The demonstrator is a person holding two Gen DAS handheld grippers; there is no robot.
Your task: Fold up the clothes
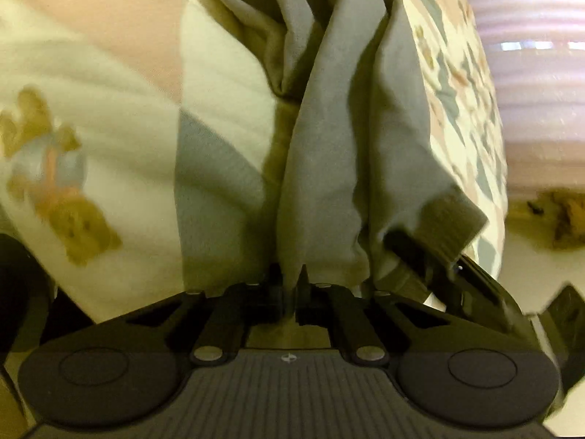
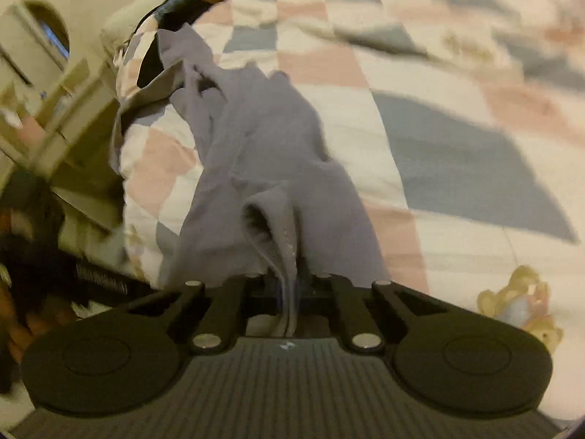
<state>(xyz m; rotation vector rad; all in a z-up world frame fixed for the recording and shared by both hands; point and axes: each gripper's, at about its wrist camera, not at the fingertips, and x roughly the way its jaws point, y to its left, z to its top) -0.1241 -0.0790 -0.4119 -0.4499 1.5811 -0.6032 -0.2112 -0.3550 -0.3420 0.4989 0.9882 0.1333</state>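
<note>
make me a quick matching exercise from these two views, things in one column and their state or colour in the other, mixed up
Things:
1. left claw
2. grey garment
3. quilt
4. teddy bear print

States or colours:
A. pink, blue-grey and white checks
B. shut on grey cloth
C. tan, printed on the quilt
D. crumpled, lying across the quilt, one edge pinched by the right claw

Pairs: 1-B, 2-D, 3-A, 4-C

One grey garment, one patchwork quilt on the bed, two teddy-bear prints visible on it.
</note>
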